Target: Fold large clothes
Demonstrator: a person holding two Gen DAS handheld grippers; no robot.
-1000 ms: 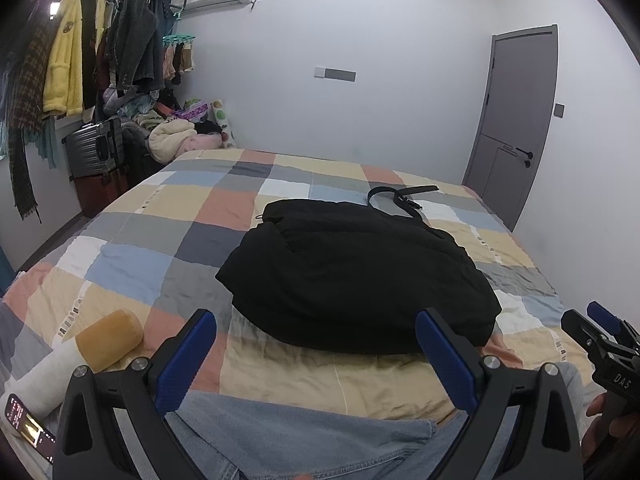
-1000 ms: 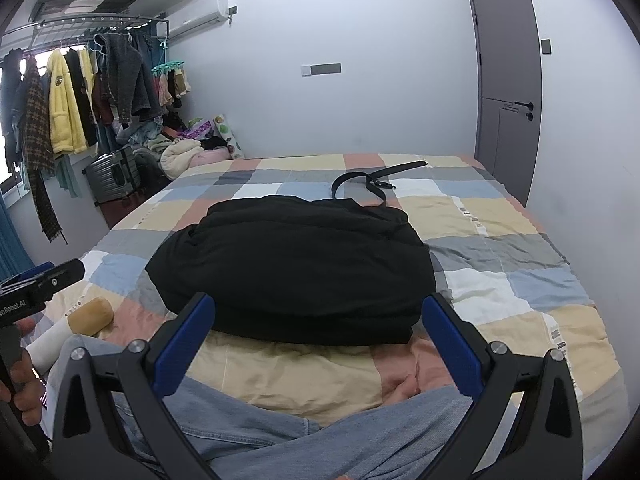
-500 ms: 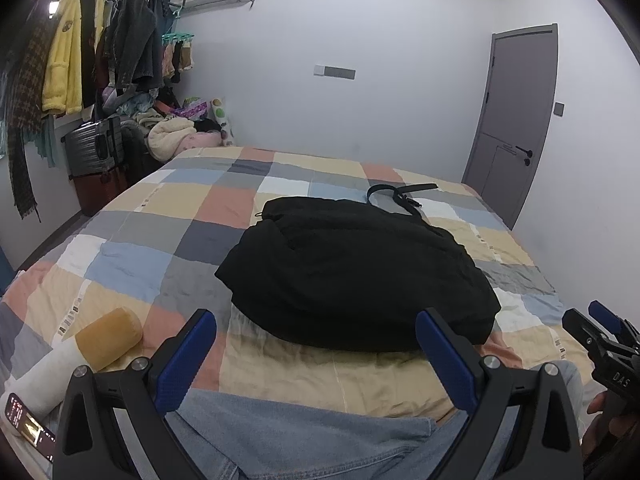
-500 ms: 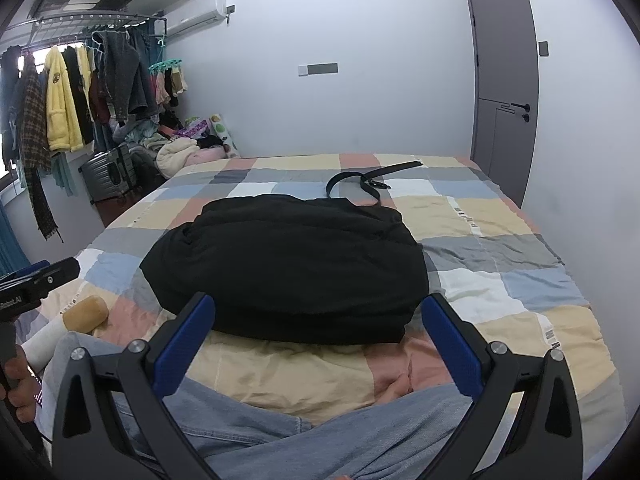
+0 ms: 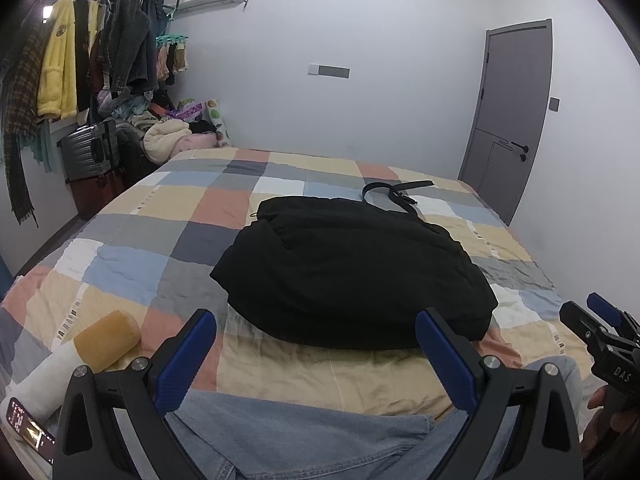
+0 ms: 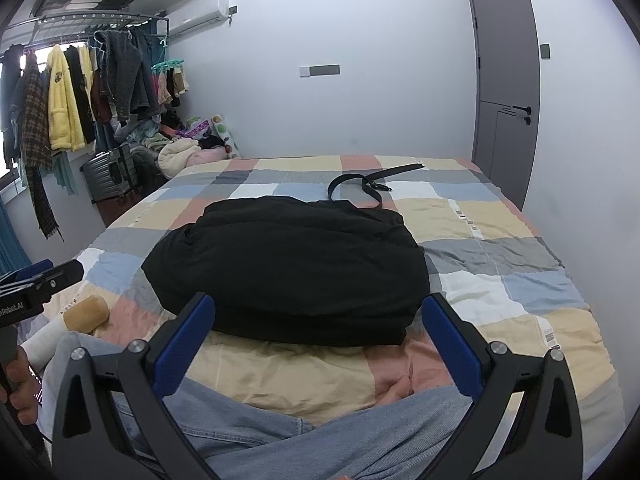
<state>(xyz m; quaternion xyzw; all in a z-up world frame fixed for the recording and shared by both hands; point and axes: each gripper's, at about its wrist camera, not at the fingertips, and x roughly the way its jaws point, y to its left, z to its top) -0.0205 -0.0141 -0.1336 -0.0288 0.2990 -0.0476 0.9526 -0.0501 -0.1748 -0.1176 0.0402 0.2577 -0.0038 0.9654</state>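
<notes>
Lying in a rounded, already bundled heap on the checked bedspread (image 5: 192, 216), the black garment (image 5: 352, 276) sat in the middle of the bed, its long axis running from the near edge toward the far wall. A black belt (image 5: 394, 194) lay just beyond the garment's far end, touching or nearly touching it. Nearer than the garment, along the bed's front edge, a stretch of blue denim (image 5: 304, 436) spread under both cameras. To the garment's left, near the bed's corner, rested a yellow-and-white roll (image 5: 106, 340), with a phone (image 5: 30, 430) beside it.

Straight ahead of the left gripper (image 5: 316, 344) the garment's near hem showed between the blue pads, apart from them; the jaws stood wide and held nothing. Likewise the right gripper (image 6: 318, 328) faced the same hem with jaws spread and empty. Neither seemed clearly nearer. By my judgement the next move depended on that hem lying directly forward of both grippers, a short reach over the denim.
</notes>
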